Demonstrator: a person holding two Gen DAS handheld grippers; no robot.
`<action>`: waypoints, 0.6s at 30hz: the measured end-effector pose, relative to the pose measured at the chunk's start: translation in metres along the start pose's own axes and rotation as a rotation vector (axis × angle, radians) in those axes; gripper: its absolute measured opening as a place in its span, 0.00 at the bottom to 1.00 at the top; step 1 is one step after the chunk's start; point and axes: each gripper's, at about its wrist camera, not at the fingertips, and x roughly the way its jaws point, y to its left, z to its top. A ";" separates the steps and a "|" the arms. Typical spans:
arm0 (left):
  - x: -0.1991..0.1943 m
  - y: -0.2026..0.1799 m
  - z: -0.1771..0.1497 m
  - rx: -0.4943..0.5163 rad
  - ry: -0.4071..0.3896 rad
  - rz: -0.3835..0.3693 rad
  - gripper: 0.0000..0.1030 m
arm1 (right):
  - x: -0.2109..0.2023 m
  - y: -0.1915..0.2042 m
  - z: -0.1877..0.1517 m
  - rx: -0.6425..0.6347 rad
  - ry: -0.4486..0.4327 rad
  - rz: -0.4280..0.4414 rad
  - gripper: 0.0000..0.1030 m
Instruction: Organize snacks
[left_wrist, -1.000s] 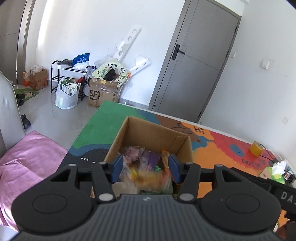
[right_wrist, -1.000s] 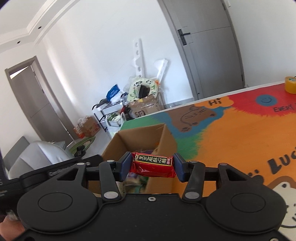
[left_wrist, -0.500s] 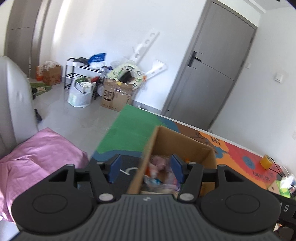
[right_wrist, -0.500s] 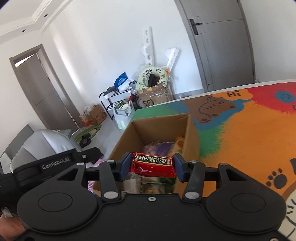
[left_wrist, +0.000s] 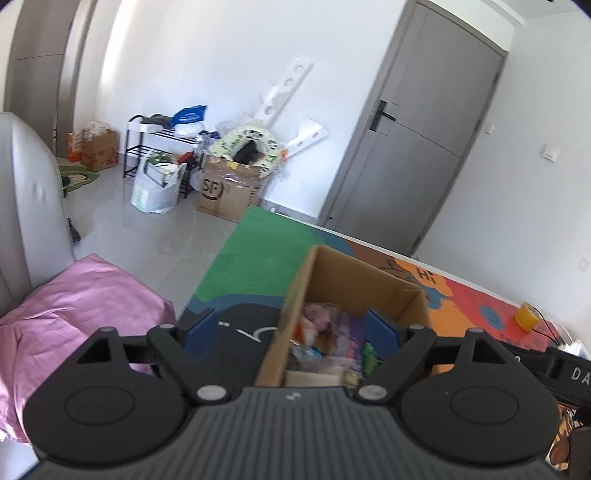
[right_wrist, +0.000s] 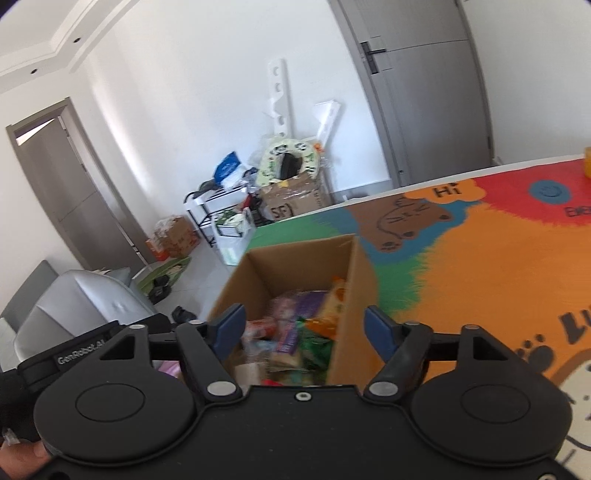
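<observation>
Presently we count one open cardboard box (right_wrist: 360, 273) standing on the surface (right_wrist: 491, 266), near the corner of its colourful cartoon mat, and two grippers over it.

Item, left gripper (left_wrist: 291, 330): jaws opening, blue pads well apart, nothing between them; the box's left wall shows in the gap.

Item, right gripper (right_wrist: 304, 326): jaws opening too, pads spread, nothing pinched; the box's interior and right wall lie between them in that view.

Item, snacks (right_wrist: 295, 332): a heap of packets lying in the bottom of the box. We make out purple, green, orange and pink wrappers, but blur keeps us from a count or from reading any label. The gripper bodies cut off the box's near wall in both views.

Item, one yellow tape roll (left_wrist: 527, 316) at the far end of the surface, cropped to a sliver in the right wrist view.

Item, one grey door (left_wrist: 413, 147), shut.

Item, one cardboard carton marked SF (left_wrist: 227, 192) on the floor by the wall, with one black rack (left_wrist: 159, 155) and one white bag (left_wrist: 153, 188) beside it; the rack's contents are too small to sort.

Item, one pink cloth (left_wrist: 74, 306), partly behind the left gripper.

Item, one grey chair back (left_wrist: 29, 195), cut by the frame edge.
</observation>
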 end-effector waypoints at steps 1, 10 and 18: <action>0.000 -0.004 -0.001 0.009 0.001 -0.009 0.87 | -0.003 -0.003 -0.001 0.000 -0.001 -0.009 0.71; -0.006 -0.044 -0.012 0.105 0.026 -0.052 0.93 | -0.035 -0.036 -0.005 0.023 -0.029 -0.038 0.80; -0.019 -0.073 -0.024 0.185 0.028 -0.105 0.96 | -0.067 -0.056 -0.010 0.026 -0.071 -0.071 0.97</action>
